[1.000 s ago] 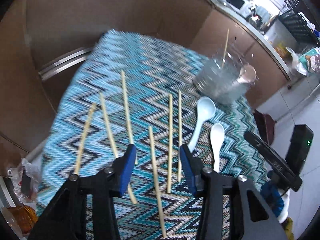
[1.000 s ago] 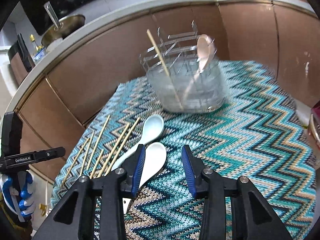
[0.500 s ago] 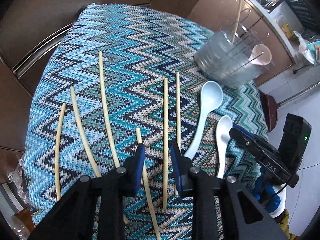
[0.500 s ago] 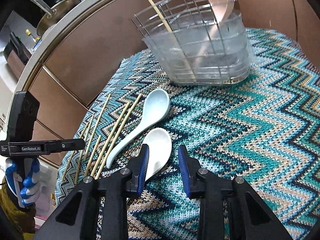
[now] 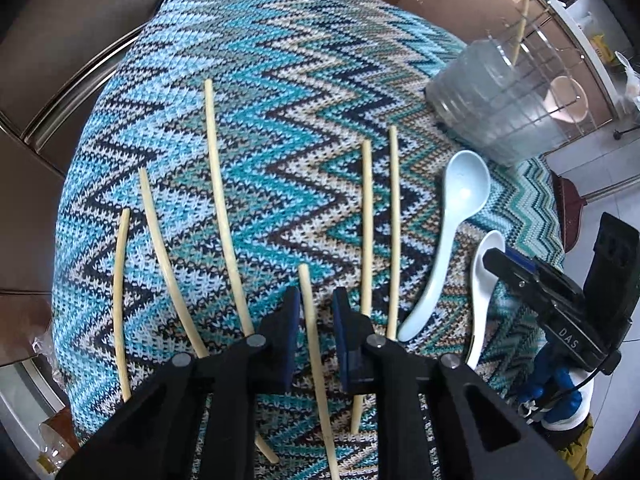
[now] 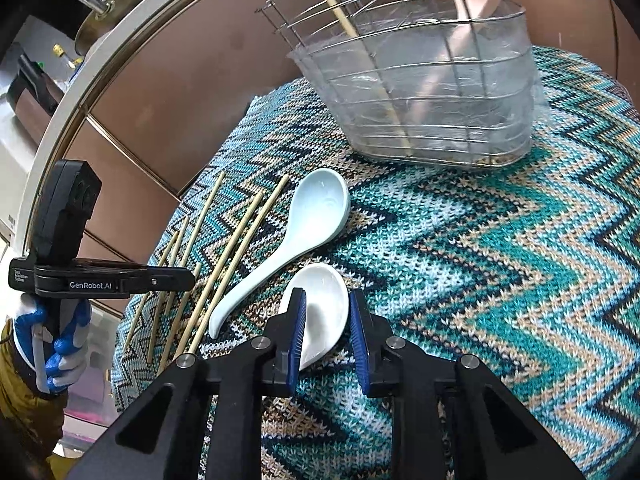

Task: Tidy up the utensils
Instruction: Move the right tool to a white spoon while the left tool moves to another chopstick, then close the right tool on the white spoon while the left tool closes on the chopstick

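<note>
Several pale chopsticks lie on a zigzag knit cloth (image 5: 280, 80). My left gripper (image 5: 314, 312) is open, low over the cloth, its blue pads either side of one short chopstick (image 5: 310, 320). My right gripper (image 6: 328, 316) is open around the bowl of a white spoon (image 6: 326, 304), which shows in the left wrist view (image 5: 480, 280) too. A light blue spoon (image 6: 296, 240) lies beside it, also in the left wrist view (image 5: 452, 232). A clear wire utensil holder (image 6: 432, 92) stands behind, holding one chopstick and a pink spoon (image 5: 566, 98).
Brown cabinet fronts (image 6: 192, 76) curve round the far side of the cloth. A metal pot (image 6: 116, 4) stands on the counter above. The other gripper's black body (image 6: 80, 268) hangs at the left edge over the chopsticks.
Both grippers have dropped towards the cloth and narrowed. The left now straddles the short chopstick; the right has moved forward over the white spoon's bowl.
</note>
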A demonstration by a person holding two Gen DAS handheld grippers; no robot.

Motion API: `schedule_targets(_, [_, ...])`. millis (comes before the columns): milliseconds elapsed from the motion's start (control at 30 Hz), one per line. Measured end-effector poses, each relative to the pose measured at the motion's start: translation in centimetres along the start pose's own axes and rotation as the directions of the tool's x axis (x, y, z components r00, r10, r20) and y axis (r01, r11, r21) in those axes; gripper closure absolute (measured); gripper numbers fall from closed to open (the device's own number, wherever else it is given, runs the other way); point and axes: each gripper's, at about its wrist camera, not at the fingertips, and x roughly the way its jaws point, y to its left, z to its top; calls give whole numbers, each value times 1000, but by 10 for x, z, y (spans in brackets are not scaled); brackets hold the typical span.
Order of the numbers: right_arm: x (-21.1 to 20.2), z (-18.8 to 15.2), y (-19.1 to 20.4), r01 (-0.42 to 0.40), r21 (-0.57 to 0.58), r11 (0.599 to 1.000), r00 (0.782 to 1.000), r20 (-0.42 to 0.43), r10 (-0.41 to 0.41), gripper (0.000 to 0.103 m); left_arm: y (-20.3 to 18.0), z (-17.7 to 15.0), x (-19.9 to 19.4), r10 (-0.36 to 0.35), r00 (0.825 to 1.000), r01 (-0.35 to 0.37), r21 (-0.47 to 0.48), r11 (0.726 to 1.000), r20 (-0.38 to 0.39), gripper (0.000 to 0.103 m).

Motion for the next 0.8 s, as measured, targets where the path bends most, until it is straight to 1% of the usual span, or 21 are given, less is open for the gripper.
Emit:
schedule_targets(100, [3,3,-1,-9,-2,1000,1000,-11,9,82,1,1,5,0,1000,0,-1,1000,-11,88])
schedule_targets(167, [3,4,-2,-10,-8,1000,1000,-18,10,86,-1,2,7,8,1000,-8,4,1000,-13,90])
schedule_targets(233, [8,7,-1,-16,-17,1000,999,-28,15,95,-3,4,9,21,1000,-21,6,1000,-13,95])
schedule_targets(333, [7,7,1,-15,-25,1000,1000,-27,15,95,-6,4,9,16,1000,-16,-11,1000,2,97])
schedule_targets(433, [-1,4,2,-5,-31,999,1000,-9,4,96,-2,-2,2,-4,999,5,-22,1000,44,98])
schedule_targets(600, [-24,-4,4,19,-48,999,999,32,-17,96,-4,-13,-19,3,993,-2,-8,1000,118,98])
schedule_targets(667, [-38,-7,9,30,-56,998,998,62,-26,97,-4,-18,-30,-8,988,9,-3,1000,153,98])
schedule_targets(800, [-57,-14,24,53,-72,996,992,116,-44,97,-9,-32,-55,-12,972,9,11,1000,236,98])
